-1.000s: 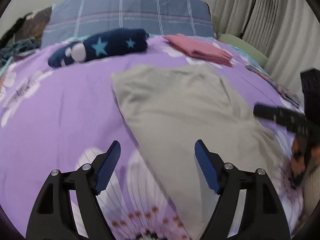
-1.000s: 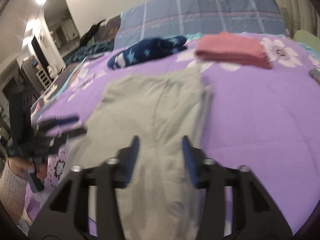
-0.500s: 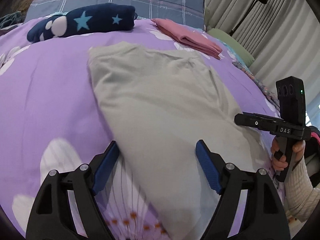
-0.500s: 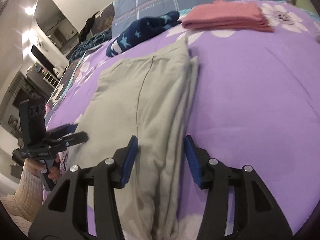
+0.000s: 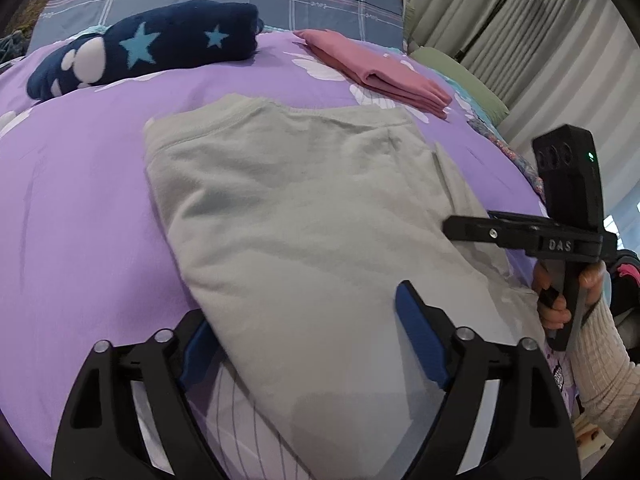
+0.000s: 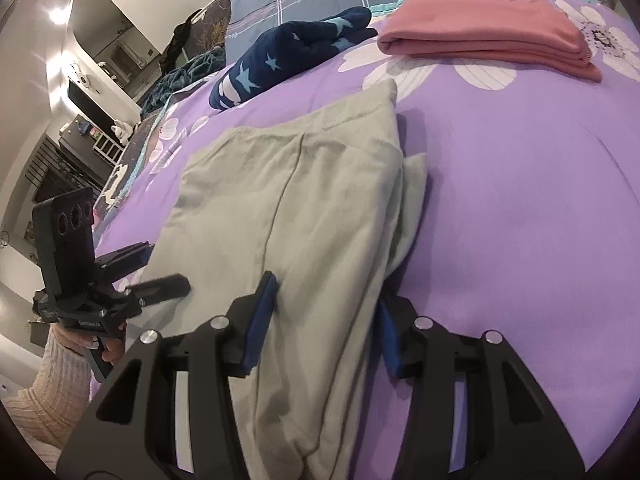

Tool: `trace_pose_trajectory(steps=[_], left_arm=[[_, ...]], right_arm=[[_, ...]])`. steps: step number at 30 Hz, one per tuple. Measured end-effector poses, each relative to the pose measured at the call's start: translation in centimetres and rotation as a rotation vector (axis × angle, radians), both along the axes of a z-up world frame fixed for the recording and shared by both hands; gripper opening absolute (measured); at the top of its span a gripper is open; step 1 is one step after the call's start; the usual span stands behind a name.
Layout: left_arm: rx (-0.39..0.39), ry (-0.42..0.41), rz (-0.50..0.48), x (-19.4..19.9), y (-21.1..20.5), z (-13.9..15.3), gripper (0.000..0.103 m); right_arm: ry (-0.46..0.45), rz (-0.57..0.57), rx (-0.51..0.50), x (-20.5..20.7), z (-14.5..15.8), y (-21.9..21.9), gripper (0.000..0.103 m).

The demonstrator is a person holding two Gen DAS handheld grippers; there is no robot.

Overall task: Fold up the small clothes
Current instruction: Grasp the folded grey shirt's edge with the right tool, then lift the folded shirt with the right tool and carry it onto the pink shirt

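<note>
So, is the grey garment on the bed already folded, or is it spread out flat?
Partly folded. The grey garment lies doubled lengthwise on the purple bedspread: stacked layers show along its right edge. It is still long.
</note>
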State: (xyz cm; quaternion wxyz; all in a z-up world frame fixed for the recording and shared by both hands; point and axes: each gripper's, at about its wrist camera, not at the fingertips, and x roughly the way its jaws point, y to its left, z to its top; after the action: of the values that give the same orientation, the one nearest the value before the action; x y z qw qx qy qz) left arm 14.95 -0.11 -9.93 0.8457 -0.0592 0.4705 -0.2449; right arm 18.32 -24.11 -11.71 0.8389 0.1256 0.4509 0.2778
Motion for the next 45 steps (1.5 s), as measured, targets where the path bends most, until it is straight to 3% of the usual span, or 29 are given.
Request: trace_pose_trajectory(steps=[5, 10, 12, 15, 17, 20, 23, 31, 35, 39, 45], left_arm=[[0.037, -0.016, -0.014, 0.7, -0.7, 0.1, 0.085], [0.049, -0.044, -0.012, 1.6, -0.9, 0.0, 0.082], [0.057, -0.056, -0.010, 1.8, -0.8, 0.0, 0.075], [0.078, -0.074, 0.003, 1.9, -0.7, 0.3, 0.052], [0.128, -0.109, 0.010, 1.4, -1.1, 1.1, 0.032], [0.208, -0.190, -0.004, 0.1, -2.3, 2.8, 0.023], [0.242, -0.271, -0.010, -1.3, -3.2, 5.0, 0.022], [0.231, -0.474, -0.059, -3.4, -6.2, 13.3, 0.021], [0.271, -0.599, -0.091, -1.3, -9.6, 18.6, 0.021], [0.269, -0.647, -0.090, 3.6, -13.1, 22.8, 0.021], [0.330, -0.661, -0.091, 13.4, -18.5, 25.2, 0.021]], right_arm=[[0.002, 0.020, 0.048, 1.3, -0.3, -0.3, 0.047], [-0.018, 0.030, 0.020, 2.0, 0.0, 0.3, 0.045], [-0.032, 0.029, 0.006, 2.1, 0.0, 0.5, 0.044], [-0.048, 0.018, -0.016, 2.0, 0.3, 1.0, 0.030], [-0.072, 0.008, -0.035, 1.4, 0.9, 1.6, 0.022], [-0.165, -0.001, -0.070, -0.5, 2.8, 2.4, 0.018], [-0.243, -0.011, -0.051, -2.7, 5.2, 2.4, 0.017], [-0.522, -0.075, -0.086, -8.9, 13.6, 0.3, 0.016], [-0.641, -0.129, -0.142, -8.4, 18.5, -1.5, 0.016], [-0.709, -0.223, -0.202, -3.9, 23.6, -4.6, 0.016], [-0.649, -0.353, -0.205, 5.2, 26.3, -9.3, 0.017]])
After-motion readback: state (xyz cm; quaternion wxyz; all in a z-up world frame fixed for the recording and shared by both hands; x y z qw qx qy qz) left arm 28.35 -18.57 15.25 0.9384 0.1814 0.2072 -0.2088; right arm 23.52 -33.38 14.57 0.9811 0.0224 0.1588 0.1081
